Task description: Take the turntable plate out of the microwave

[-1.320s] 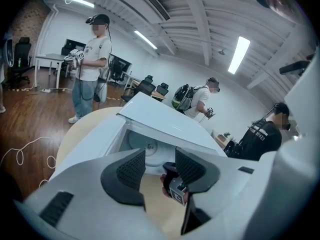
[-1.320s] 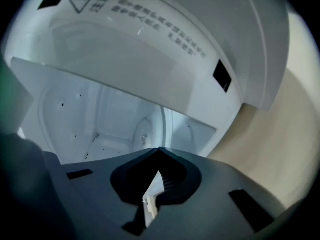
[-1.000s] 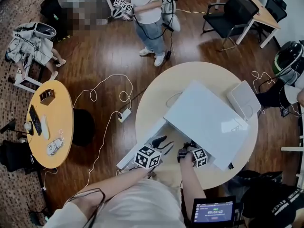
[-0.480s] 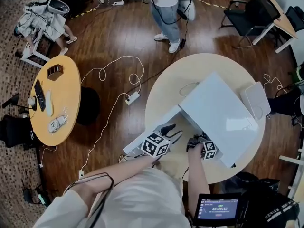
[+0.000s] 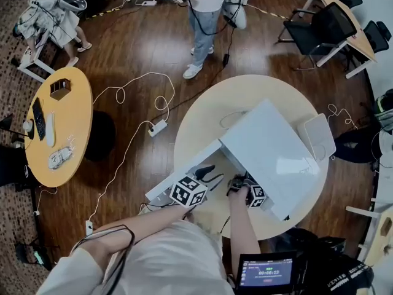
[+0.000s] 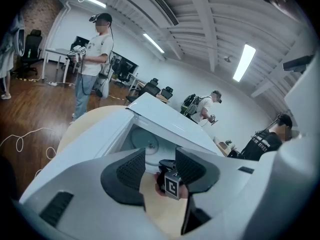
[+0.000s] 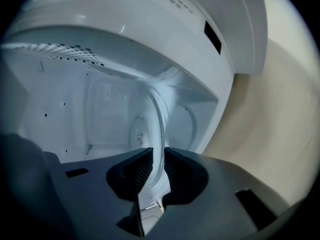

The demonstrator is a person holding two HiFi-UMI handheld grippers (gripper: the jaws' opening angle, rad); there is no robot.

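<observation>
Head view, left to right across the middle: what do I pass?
Small round table → power strip → left claw → right claw, just been closing on the turntable plate rim → white flat pad at the big table edge.

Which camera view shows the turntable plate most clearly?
The right gripper view: the turntable plate appears close, edge-on, inside the microwave. The left gripper view shows only a small round part; in the head view the microwave's top hides it.
</observation>
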